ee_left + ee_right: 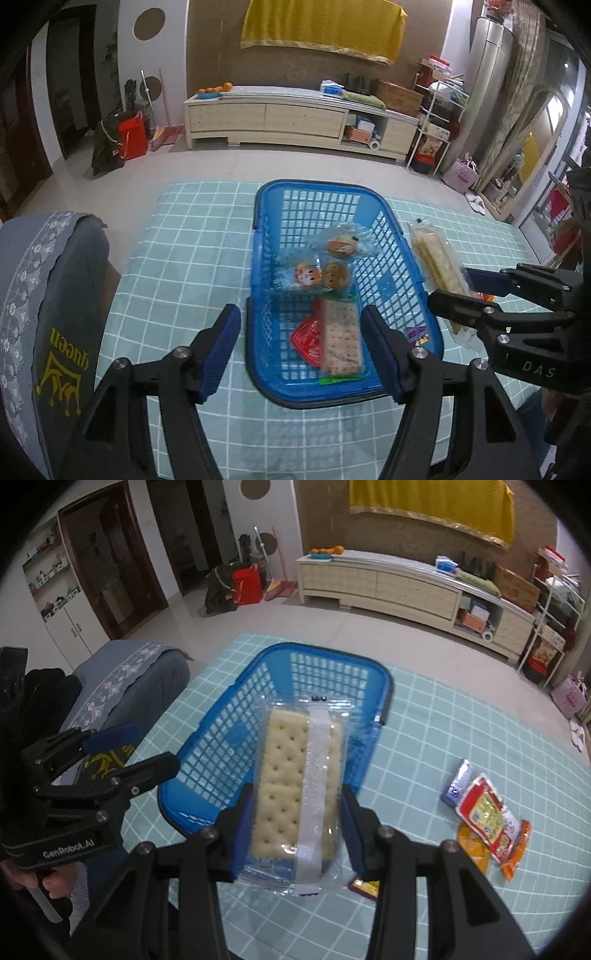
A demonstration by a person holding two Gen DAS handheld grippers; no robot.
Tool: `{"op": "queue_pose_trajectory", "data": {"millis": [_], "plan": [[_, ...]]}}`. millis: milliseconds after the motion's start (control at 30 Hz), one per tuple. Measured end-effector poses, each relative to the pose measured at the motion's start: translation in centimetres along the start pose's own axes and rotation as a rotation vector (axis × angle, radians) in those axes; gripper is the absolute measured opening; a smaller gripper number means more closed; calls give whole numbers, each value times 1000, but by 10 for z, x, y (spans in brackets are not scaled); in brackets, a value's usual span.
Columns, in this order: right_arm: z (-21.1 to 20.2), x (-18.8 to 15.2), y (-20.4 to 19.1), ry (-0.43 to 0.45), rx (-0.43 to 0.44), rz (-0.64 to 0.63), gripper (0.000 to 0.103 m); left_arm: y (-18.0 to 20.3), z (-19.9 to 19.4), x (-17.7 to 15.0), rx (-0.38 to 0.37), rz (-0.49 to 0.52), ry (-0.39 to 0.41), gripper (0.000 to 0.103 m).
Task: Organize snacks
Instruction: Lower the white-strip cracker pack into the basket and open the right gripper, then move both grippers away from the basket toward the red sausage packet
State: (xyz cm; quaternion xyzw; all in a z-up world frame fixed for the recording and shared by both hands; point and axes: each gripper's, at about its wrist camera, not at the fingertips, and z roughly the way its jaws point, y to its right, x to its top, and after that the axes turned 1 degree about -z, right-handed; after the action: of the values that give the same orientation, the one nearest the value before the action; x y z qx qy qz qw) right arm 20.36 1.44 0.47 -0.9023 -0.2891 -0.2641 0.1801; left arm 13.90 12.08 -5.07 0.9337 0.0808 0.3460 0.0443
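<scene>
A blue plastic basket (pixel 266 258) stands on the teal checked tablecloth (pixel 184 251). It holds a cracker pack (pixel 340 339), a red snack pack (pixel 306 339) and three clear-wrapped cookie packs (pixel 334 275). My left gripper (pixel 301 350) is open and empty, just above the basket's near end. My right gripper (pixel 297 829) is shut on a clear-wrapped cracker pack (pixel 291 786) and holds it above the table by the basket's (pixel 221 738) right rim. That gripper (pixel 463 295) and pack (pixel 437 262) also show in the left wrist view.
Loose snacks lie on the cloth right of the basket: a purple pack (pixel 457 783), a red and yellow pack (pixel 485 818), orange packs (pixel 517 853). A grey cushioned chair (pixel 44 302) stands at the table's left. A long cabinet (pixel 295 118) lines the far wall.
</scene>
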Motion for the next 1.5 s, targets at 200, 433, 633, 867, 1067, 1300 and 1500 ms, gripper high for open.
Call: {"op": "queue_pose_trajectory", "data": {"millis": [200,433,633,867,1067,1300,1500], "plan": [[13,2,-10,-23,4,-10,48,-9,1,-3,-7,-30,-7,65],[26,3,-16,-48,-17,-2,48,-17,7,-6,-7,-46,-18,65],[32,5,-19,-54,-31,-4,49,-23,9,-9,-19,-66,-23,65],[27,6,-21,-24,-52,-4,84,-24,7,-12,-21,-73,-25,65],[12,6,-15,5,-59,1,86,-16,2,-10,-14,-60,-17,65],[-8,1,4,34,-58,30,89,6,-3,-7,-19,-15,-7,68],[-29,-7,28,59,-77,63,89,34,-8,-4,-30,45,6,72]]}}
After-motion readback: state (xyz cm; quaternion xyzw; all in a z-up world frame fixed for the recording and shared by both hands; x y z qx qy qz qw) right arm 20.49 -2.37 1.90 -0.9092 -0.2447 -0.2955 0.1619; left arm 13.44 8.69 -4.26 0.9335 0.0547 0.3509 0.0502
